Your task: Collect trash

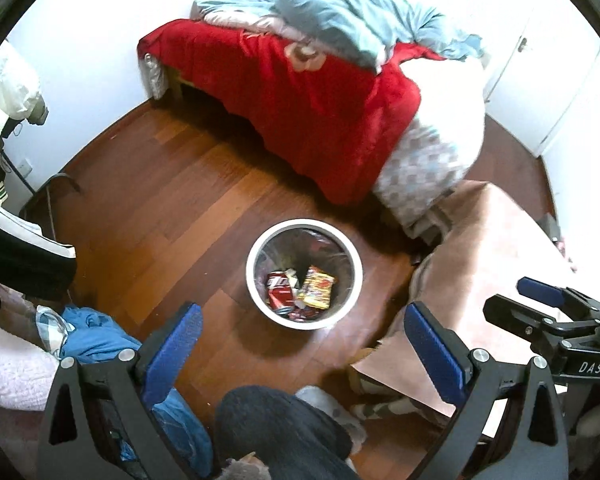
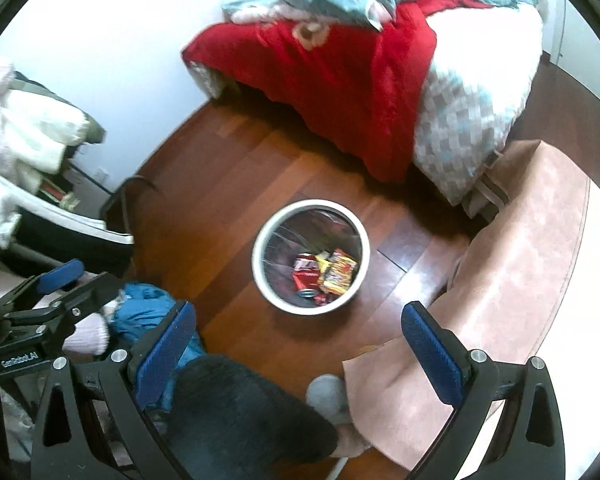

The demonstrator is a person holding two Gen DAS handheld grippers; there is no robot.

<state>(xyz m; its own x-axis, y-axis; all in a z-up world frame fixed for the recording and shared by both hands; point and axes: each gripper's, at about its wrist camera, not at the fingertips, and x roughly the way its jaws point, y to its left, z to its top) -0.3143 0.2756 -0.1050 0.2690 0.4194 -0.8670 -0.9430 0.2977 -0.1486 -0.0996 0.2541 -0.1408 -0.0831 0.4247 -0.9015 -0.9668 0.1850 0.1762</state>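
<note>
Left wrist view: the left tongs (image 1: 302, 354) hang with their blue pads wide apart and nothing between them, above a white trash bin (image 1: 256, 248) standing on the wooden floor (image 1: 172, 208). Inside lie a yellow snack wrapper (image 1: 318, 286) and a red wrapper (image 1: 280, 290). A bed under a red blanket (image 1: 300, 104) stands beyond; the right tongs (image 1: 540, 300) show at the frame's right edge.

Right wrist view: the right tongs (image 2: 298, 350) are likewise spread and empty over the same bin (image 2: 260, 240), beside a pink-covered tabletop (image 2: 520, 260). A blue garment (image 2: 148, 308) lies at left.
</note>
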